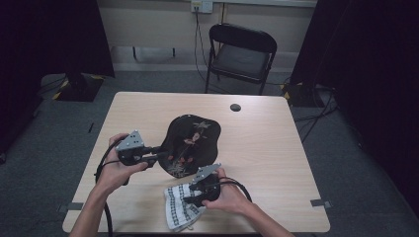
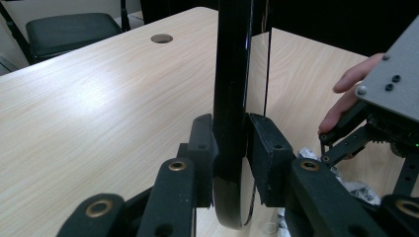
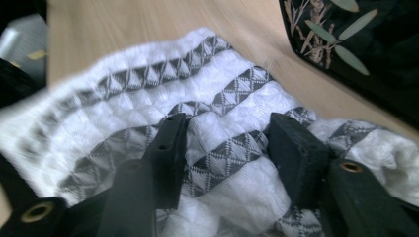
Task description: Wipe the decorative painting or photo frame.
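Light wood table (image 1: 276, 148) takes up most of the floor space, with a small dark round grommet (image 1: 235, 107) near the far edge. Black folding chair (image 1: 240, 54) sits beyond it, against the wall.

Black lacquer tray (image 1: 190, 143) with a floral pattern is at table centre, slightly toward the person. Its long axis runs from near-left to far-right in the high view, far end pointing toward the grommet. It looks tipped up on its near-left edge; in the left gripper view the tray rim (image 2: 231, 98) stands almost vertical.

White cloth (image 1: 179, 205) with grey triangle stripes lies bunched at the near table edge, just beside the tray's near end.

Left gripper (image 1: 159, 153), held in the left hand (image 1: 116, 168), pinches the tray's left rim; both pads (image 2: 201, 148) press against the rim from either side.

Right gripper (image 1: 190, 197), in the right hand (image 1: 227, 195), is down on the cloth. Its jaws are spread apart, tips (image 3: 170, 138) touching the fabric with a raised fold between them, not clamped.
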